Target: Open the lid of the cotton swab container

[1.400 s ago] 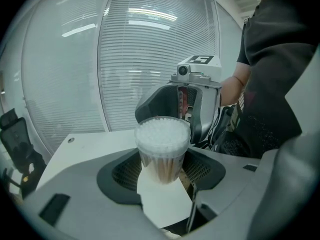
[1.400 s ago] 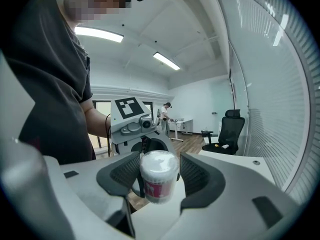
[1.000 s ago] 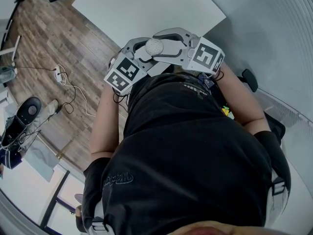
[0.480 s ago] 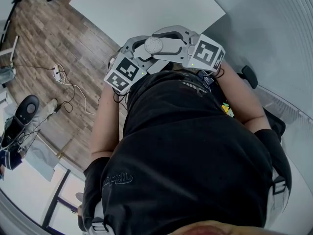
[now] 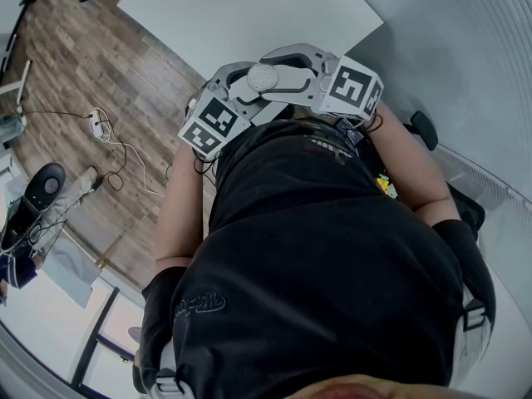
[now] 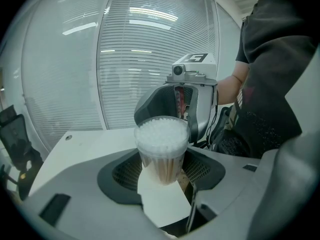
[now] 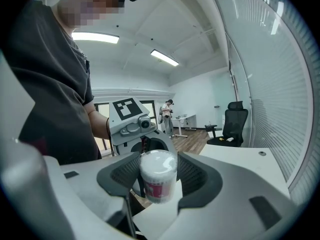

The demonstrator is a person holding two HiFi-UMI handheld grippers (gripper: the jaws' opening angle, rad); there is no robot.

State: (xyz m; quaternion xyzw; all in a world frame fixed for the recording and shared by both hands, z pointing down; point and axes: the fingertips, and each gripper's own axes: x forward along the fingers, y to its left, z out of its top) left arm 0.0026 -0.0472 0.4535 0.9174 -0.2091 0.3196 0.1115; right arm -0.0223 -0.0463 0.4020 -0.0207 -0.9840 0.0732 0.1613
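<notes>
A clear cotton swab container with a red label stands upright in the air between both grippers, close to the person's chest. In the left gripper view the container shows white swab tips packed under its top. My left gripper is shut on its lower body. In the right gripper view the container shows a white top and the label, and my right gripper is shut on its upper part. The lid looks to be in place. In the head view, left gripper and right gripper face each other.
A white table lies just beyond the grippers. Wood floor with a power strip and cables is at the left. A black office chair and a distant standing person show behind. A blinds-covered glass wall curves on the right.
</notes>
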